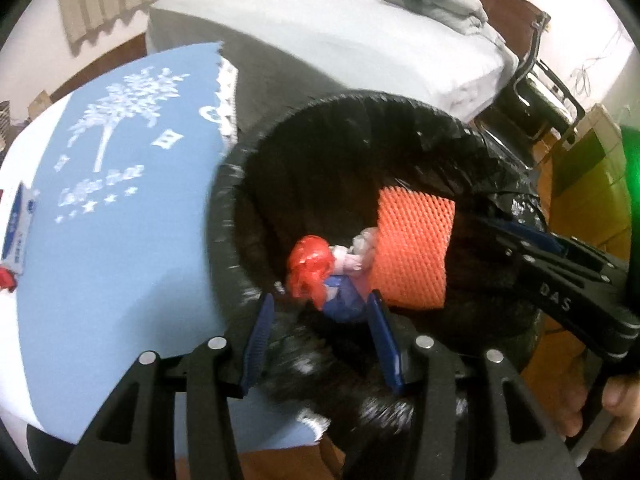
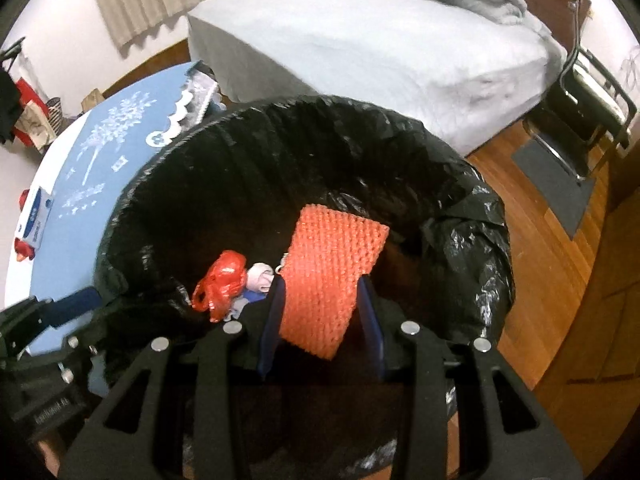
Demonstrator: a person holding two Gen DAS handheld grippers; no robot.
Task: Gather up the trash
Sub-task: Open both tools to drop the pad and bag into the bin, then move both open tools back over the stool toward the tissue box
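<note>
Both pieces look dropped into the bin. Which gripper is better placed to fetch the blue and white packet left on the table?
Left, probably. The left gripper hangs open over the bin's table-side rim, next to the blue tablecloth where the packet lies. The right gripper is over the bin's far side.

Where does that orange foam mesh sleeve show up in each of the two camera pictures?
Left wrist view: the orange foam mesh sleeve lies inside the black-lined trash bin, right of centre, beyond the gripper's fingers.
Right wrist view: the sleeve sits at centre, between the right gripper's two blue fingers, low in the bin.
Shared landmark: the crumpled red plastic bag, just left of the sleeve in both.
</note>
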